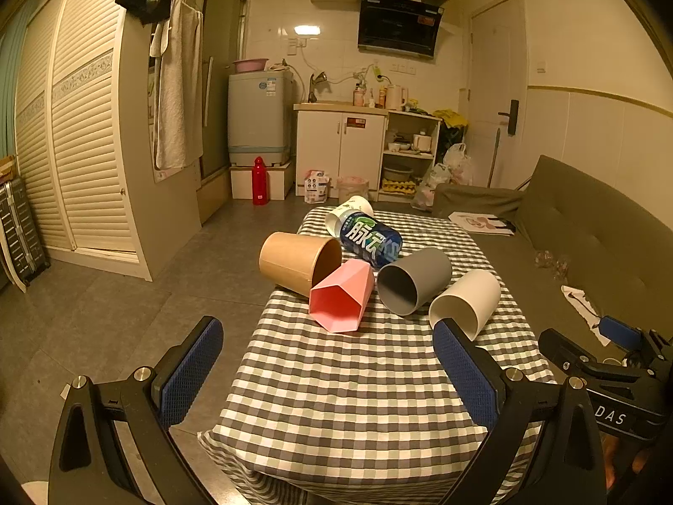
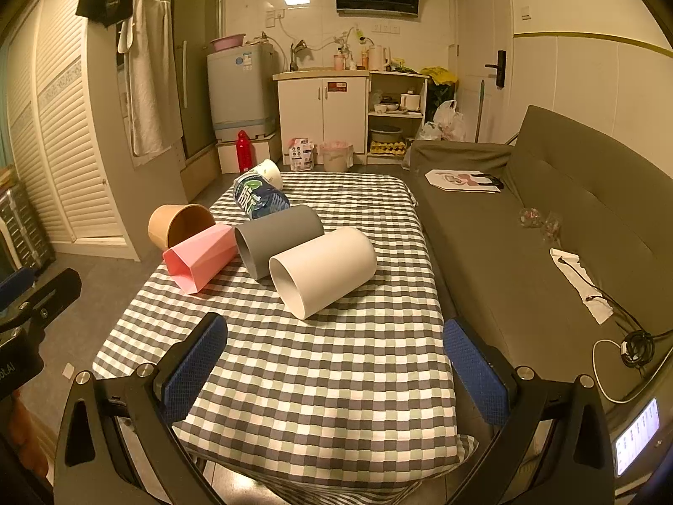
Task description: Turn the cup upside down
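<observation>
Several cups lie on their sides on the checkered table (image 1: pixel 357 400) (image 2: pixel 319 378), mouths toward me: a brown paper cup (image 1: pixel 294 261) (image 2: pixel 178 224), a pink faceted cup (image 1: pixel 343 296) (image 2: pixel 200 257), a grey cup (image 1: pixel 414 280) (image 2: pixel 277 237), a white cup (image 1: pixel 465 301) (image 2: pixel 324 271), a blue printed cup (image 1: pixel 370 240) (image 2: pixel 260 201) and a white printed cup (image 1: pixel 351 209) (image 2: pixel 267 172) behind. My left gripper (image 1: pixel 328 366) is open and empty, short of the pink cup. My right gripper (image 2: pixel 334 368) is open and empty, short of the white cup.
A grey sofa (image 2: pixel 547 231) (image 1: pixel 589 252) runs along the table's right side with a cloth, cables and a bag on it. Tiled floor (image 1: pixel 126 315) lies left of the table. Kitchen cabinets (image 2: pixel 324 109) and a washing machine (image 1: pixel 258 118) stand at the back.
</observation>
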### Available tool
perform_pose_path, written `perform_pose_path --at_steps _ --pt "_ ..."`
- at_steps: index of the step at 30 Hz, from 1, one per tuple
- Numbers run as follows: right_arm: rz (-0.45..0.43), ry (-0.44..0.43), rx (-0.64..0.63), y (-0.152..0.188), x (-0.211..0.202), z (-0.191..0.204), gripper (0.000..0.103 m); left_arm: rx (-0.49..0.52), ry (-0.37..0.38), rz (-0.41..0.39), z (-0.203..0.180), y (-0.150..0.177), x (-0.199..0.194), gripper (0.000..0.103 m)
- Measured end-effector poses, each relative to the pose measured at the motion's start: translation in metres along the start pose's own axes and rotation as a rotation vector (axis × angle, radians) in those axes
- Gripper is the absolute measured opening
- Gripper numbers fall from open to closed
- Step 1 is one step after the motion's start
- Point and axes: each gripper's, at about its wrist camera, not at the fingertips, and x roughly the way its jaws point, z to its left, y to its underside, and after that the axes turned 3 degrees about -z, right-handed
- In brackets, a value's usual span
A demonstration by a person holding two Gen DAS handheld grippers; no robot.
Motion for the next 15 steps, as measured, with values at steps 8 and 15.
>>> perform_pose_path --at_steps 8,15 --pt "0.002 0.0 0.0 0.0012 -0.0004 0.0006 0.103 0.001 0.0 0.001 -0.0002 0.0001 -0.0006 0.103" --pt "0.002 0.0 -0.001 0.0009 -0.0002 0.0006 0.103 0.002 -0.002 0.0 -0.0002 0.0003 -0.0005 0.103"
